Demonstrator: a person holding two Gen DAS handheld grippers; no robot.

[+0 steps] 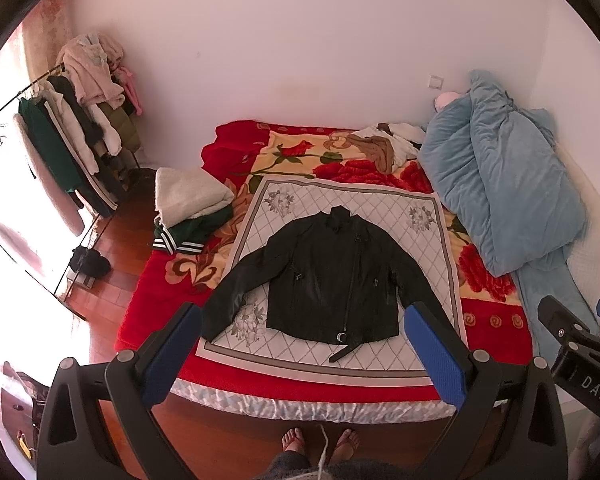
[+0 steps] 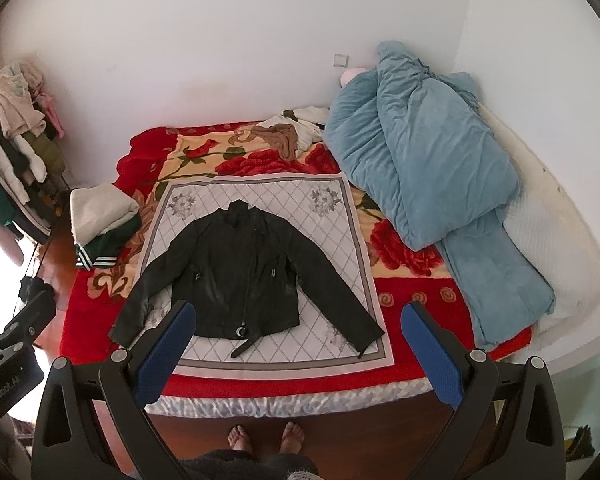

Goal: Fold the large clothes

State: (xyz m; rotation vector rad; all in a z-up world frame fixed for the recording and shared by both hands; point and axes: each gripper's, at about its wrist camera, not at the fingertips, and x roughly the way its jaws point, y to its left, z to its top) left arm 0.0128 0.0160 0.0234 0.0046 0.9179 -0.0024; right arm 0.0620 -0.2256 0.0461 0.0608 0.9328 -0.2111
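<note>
Both claws are spread wide and hold nothing: the left gripper (image 1: 302,350) and the right gripper (image 2: 300,346) hang in the air at the foot of the bed, above the person's bare feet (image 2: 266,440) on the wood floor, with the blue pads (image 2: 168,354) well apart and nothing between them. Just past them, the jacket (image 2: 244,276) lies front-up on a white quilted mat (image 2: 340,232) spread over the red floral blanket (image 2: 416,300). It is black, looks like leather, zipped nearly shut, with its collar pointing to the far wall, both sleeves angled out and down toward the near corners, and a loose belt strap (image 2: 246,346) trailing off the hem beside a ring buckle. No fold has been made yet. The risks from here are judgements: the stuff looks stiff and slick, so a pinch on a thin cuff edge could slip out, and a folded sleeve may spring back open instead of lying flat. A grab that goes too deep could catch the mat along with the sleeve and drag it across the blanket. The hanging strap may flop out of the finished fold if it is not tucked in first. Farther off, a stack of folded clothes (image 2: 100,224) sits at the bed's left edge, a blue duvet (image 2: 420,168) is heaped at the right, and a clothes rack (image 1: 60,128) stands by the wall.
</note>
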